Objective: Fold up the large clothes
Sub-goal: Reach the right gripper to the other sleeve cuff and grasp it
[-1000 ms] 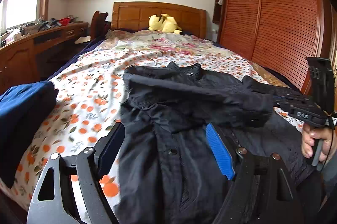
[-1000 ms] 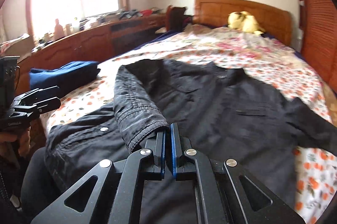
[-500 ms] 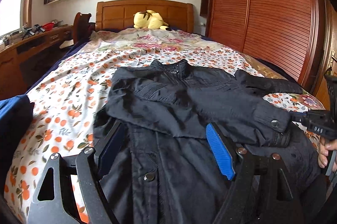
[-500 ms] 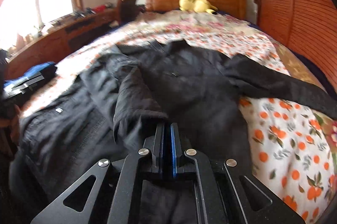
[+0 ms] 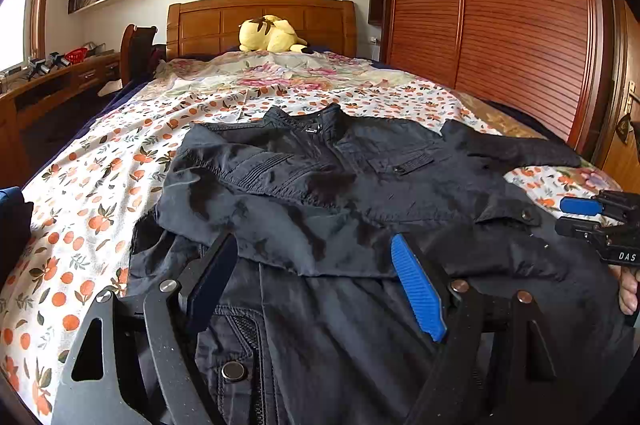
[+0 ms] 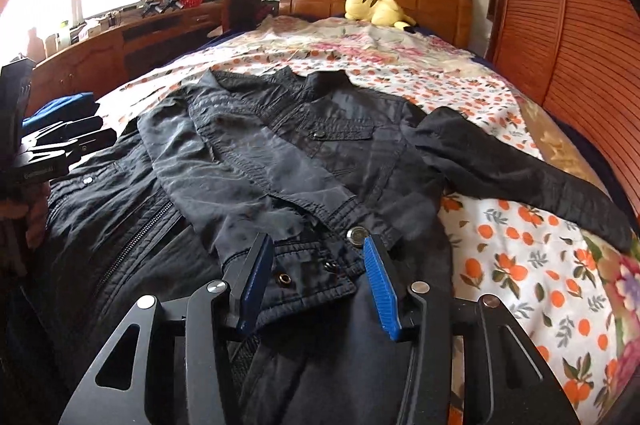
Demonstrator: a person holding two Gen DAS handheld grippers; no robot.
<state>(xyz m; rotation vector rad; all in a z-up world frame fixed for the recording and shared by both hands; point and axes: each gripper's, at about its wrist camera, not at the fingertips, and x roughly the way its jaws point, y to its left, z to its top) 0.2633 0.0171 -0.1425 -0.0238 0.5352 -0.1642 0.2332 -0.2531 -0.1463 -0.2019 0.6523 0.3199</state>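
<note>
A black jacket [image 5: 360, 177] lies face up on the flowered bed sheet [image 6: 520, 265], collar toward the headboard. One sleeve is folded across its front, and the cuff [image 6: 304, 265] rests on the lower front. My right gripper [image 6: 317, 245] hovers over that cuff with its jaws opening; the cuff lies between the blue pads, which no longer press on it. The other sleeve [image 6: 520, 177] stretches out to the right over the sheet. My left gripper [image 5: 314, 249] stands open above the jacket's lower left side, holding nothing. In each wrist view the other gripper appears at the edge: right gripper [image 5: 576, 213], left gripper [image 6: 68, 141].
A yellow plush toy [image 5: 272, 35] sits by the wooden headboard [image 5: 260, 21]. A slatted wardrobe [image 5: 500, 25] lines the right side of the bed. A cluttered desk [image 6: 120, 41] runs along the left under the window. Folded blue clothing [image 6: 60, 107] lies at the bed's left edge.
The right gripper, shut on the cuff, carried the sleeve across the jacket and lowered it. Its jaws have now parted and the cuff lies free. The left gripper moved sideways over the jacket, still open.
</note>
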